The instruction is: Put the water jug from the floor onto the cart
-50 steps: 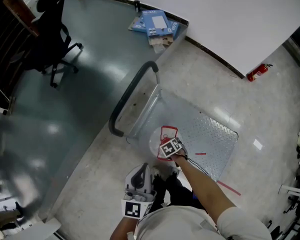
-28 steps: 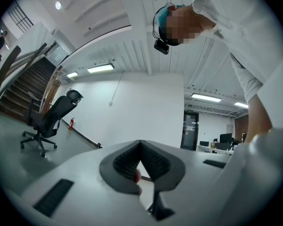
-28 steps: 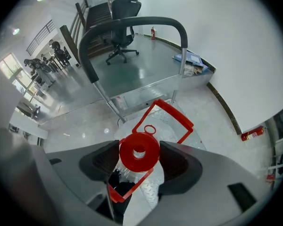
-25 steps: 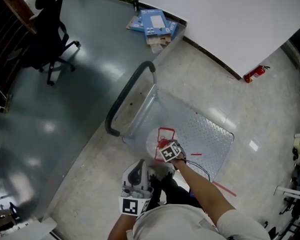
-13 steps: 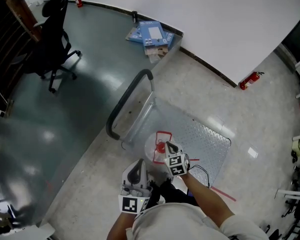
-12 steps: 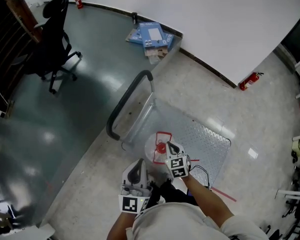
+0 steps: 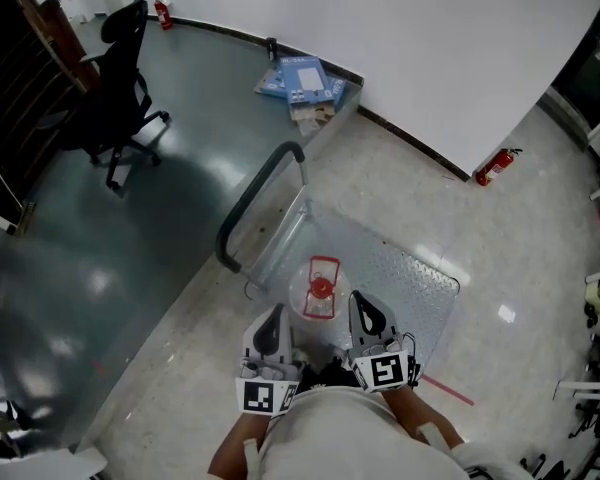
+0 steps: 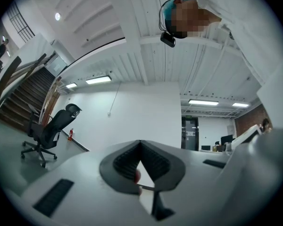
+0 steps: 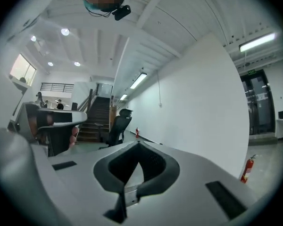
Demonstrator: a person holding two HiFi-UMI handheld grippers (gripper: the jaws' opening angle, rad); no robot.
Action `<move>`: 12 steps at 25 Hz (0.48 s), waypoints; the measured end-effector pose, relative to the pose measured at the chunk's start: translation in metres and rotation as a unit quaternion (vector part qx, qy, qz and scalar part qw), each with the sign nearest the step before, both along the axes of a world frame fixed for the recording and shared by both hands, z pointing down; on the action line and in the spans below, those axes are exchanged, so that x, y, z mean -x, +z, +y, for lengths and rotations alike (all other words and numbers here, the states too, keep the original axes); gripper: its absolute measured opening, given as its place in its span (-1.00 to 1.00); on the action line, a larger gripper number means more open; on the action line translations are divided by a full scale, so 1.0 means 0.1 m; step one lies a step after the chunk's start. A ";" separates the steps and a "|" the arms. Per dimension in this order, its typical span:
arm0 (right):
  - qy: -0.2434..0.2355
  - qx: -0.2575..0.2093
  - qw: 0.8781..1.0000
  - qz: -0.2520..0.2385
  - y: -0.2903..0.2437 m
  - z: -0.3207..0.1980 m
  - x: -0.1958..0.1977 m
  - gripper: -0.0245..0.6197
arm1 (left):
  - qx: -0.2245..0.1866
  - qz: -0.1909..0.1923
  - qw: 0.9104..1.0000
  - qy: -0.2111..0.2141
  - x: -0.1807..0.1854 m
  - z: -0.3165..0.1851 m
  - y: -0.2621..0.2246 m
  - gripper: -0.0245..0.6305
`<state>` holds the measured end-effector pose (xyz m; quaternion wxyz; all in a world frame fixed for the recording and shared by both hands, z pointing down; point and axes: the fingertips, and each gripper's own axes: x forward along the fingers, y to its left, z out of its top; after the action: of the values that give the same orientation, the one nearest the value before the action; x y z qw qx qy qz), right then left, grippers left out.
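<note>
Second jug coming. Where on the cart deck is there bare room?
The cart deck is bare from the water jug to its end away from the handle. Crowded at the near edge: jug, left gripper, right gripper.

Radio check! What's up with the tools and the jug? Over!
Left tool shut, empty. Right tool shut, empty. Jug upright on cart. Nothing in the way.

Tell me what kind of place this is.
Probably an open hall in an office or workplace building: a black office chair stands on the floor, a fire extinguisher sits by the white wall, a staircase rises behind, and a platform cart carries a water jug.
</note>
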<state>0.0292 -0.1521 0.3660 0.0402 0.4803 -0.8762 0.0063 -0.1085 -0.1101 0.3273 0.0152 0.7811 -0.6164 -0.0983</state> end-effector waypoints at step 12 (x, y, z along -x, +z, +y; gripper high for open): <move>-0.009 -0.005 1.000 0.000 -0.07 0.24 -0.06 -0.89 | -0.001 0.000 1.000 0.012 -0.18 0.14 -0.05 -0.93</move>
<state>0.0354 -0.1280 0.3588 0.0380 0.4725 -0.8805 0.0014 -0.0903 -0.0966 0.3221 0.0150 0.7887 -0.6067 -0.0987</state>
